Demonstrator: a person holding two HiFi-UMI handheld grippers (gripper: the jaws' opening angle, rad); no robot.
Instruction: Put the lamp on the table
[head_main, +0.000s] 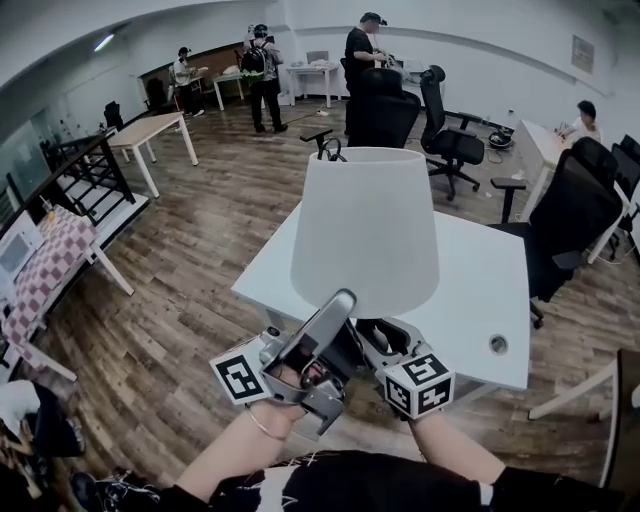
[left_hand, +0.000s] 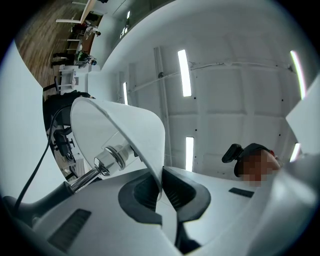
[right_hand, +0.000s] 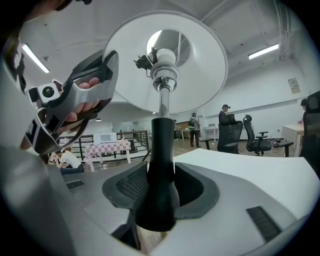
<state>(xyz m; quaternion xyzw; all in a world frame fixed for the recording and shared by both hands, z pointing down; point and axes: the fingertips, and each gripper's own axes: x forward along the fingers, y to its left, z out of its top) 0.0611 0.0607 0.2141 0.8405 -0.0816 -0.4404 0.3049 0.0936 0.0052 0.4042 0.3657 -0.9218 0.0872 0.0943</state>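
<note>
A lamp with a white shade (head_main: 365, 230) hangs over the near edge of the white table (head_main: 480, 290). My left gripper (head_main: 338, 303) points up and is shut on the shade's lower rim (left_hand: 145, 145); its dark pads (left_hand: 182, 192) pinch the thin white wall. The chrome bulb socket (left_hand: 112, 157) shows inside the shade. My right gripper (head_main: 375, 335) is shut on the lamp's black stem (right_hand: 161, 165), below the shade (right_hand: 200, 65). In the right gripper view the left gripper (right_hand: 75, 100) shows at the shade's left edge. The lamp's foot is hidden.
Black office chairs (head_main: 385, 110) (head_main: 575, 215) stand behind and to the right of the table. A cable hole (head_main: 498, 344) sits near the table's right front. People (head_main: 265, 75) stand at the far desks. A railing (head_main: 85, 170) and a checked-cloth table (head_main: 45, 265) are at the left.
</note>
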